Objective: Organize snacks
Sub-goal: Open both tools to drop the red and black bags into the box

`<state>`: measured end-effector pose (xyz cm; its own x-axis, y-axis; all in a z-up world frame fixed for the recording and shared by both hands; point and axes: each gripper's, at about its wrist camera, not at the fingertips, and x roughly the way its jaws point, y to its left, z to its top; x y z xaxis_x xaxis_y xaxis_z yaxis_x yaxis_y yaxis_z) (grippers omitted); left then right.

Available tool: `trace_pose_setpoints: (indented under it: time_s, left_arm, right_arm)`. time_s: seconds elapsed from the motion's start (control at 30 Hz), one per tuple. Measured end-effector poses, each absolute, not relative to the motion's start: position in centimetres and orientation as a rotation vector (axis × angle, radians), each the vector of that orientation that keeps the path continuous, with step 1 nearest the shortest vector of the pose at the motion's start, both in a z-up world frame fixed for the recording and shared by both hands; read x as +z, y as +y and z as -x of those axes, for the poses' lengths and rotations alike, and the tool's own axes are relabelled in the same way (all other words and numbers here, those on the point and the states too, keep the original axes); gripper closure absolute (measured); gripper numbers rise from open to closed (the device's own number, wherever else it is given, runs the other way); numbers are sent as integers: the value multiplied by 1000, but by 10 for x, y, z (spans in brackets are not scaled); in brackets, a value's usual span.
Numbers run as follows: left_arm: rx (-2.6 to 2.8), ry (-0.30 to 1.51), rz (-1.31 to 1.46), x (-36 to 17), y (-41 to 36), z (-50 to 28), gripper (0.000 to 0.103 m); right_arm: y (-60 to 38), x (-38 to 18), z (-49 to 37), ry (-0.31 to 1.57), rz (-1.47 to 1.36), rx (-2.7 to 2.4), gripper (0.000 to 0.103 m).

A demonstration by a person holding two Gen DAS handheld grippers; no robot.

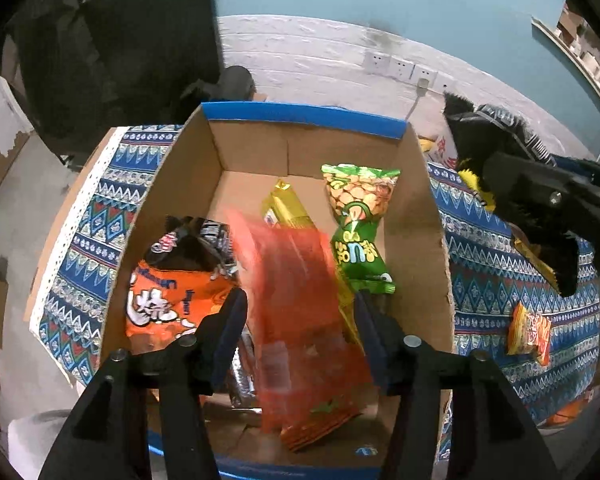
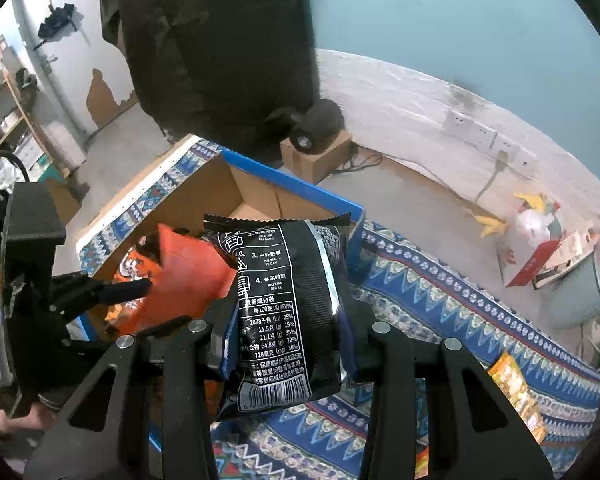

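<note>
Left gripper (image 1: 300, 312) jaws parted over open cardboard box (image 1: 420, 216); blurred red plastic packet (image 1: 300, 312) seen loose between them. Black foil snack bag (image 2: 284, 320) clamped in right gripper (image 2: 288, 344), beside box.

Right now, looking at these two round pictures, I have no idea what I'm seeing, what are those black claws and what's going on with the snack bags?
A person holds a clamp tool in each hand; a camera on each looks along its two fingers. In the left view, the left hand-held gripper stands open over a cardboard box on a patterned tablecloth, with a blurred red packet between its fingers. The box already holds orange and green bags. In the right view, the right hand-held gripper is shut on a black snack bag.
</note>
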<state>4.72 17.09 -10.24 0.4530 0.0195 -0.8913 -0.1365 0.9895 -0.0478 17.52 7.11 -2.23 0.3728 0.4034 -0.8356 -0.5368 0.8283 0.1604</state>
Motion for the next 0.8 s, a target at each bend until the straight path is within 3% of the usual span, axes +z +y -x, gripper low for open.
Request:
trace_pose_setpoints:
  time_s: [0.1, 0.8]
  left_arm:
    - [116, 1086, 116, -98, 177, -44, 32]
    - [273, 1071, 154, -79, 232, -19, 30]
  right_arm:
    - [78, -24, -175, 1029, 151, 615, 65]
    - [143, -53, -182, 1095, 166, 742, 64]
